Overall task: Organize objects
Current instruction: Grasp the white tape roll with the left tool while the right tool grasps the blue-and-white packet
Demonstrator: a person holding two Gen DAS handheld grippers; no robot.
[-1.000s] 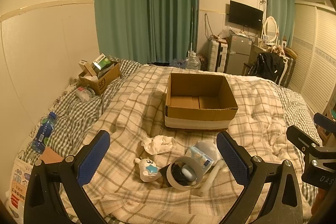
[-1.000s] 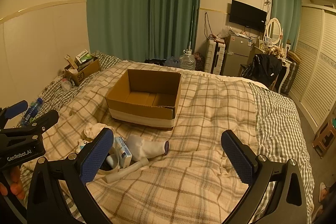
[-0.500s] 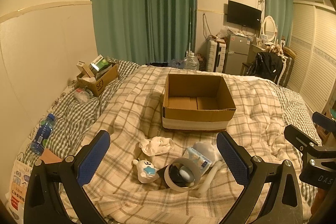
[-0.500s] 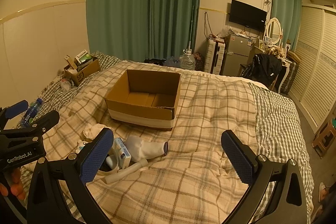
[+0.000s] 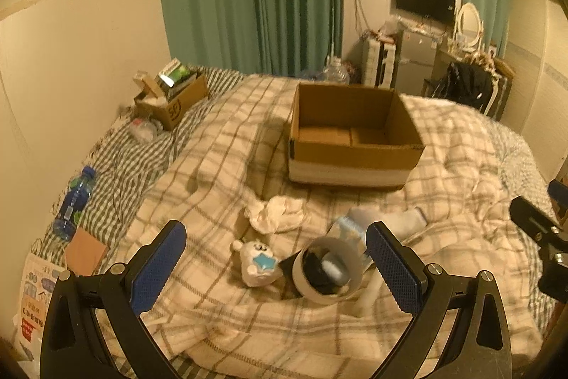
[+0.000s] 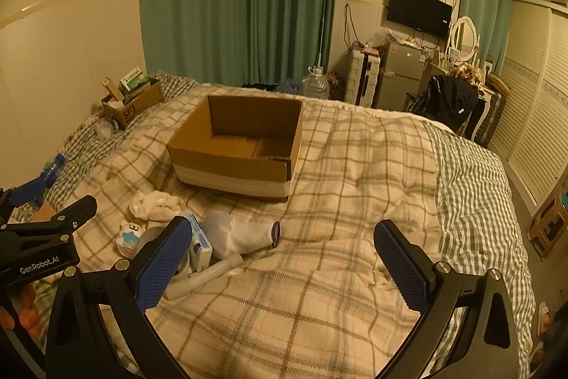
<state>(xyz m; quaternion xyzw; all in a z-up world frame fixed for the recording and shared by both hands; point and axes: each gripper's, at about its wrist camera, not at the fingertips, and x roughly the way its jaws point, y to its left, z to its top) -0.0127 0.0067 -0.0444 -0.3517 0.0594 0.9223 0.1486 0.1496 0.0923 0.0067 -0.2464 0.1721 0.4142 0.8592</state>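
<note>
An open, empty cardboard box (image 5: pixel 355 137) (image 6: pixel 241 144) stands on the plaid bed. In front of it lie a crumpled white cloth (image 5: pixel 277 214) (image 6: pixel 156 205), a white plush toy with a blue star (image 5: pixel 256 263) (image 6: pixel 129 235), a tape roll (image 5: pixel 328 269), a small blue-white carton (image 6: pixel 199 245), a white sock (image 6: pixel 241 233) and a white tube (image 6: pixel 206 276). My left gripper (image 5: pixel 275 267) is open, low over the toy and tape roll. My right gripper (image 6: pixel 284 267) is open and empty over bare blanket, right of the pile.
A small cardboard box with clutter (image 5: pixel 170 95) sits at the bed's far left by the wall. A blue water bottle (image 5: pixel 72 201) and a paper bag (image 5: pixel 32 293) lie at the left edge. A fridge, a suitcase and a chair stand beyond the bed.
My left gripper has moved forward and down towards the toy and tape roll, which look nearer. The right gripper has edged slightly forward. Both stay open.
</note>
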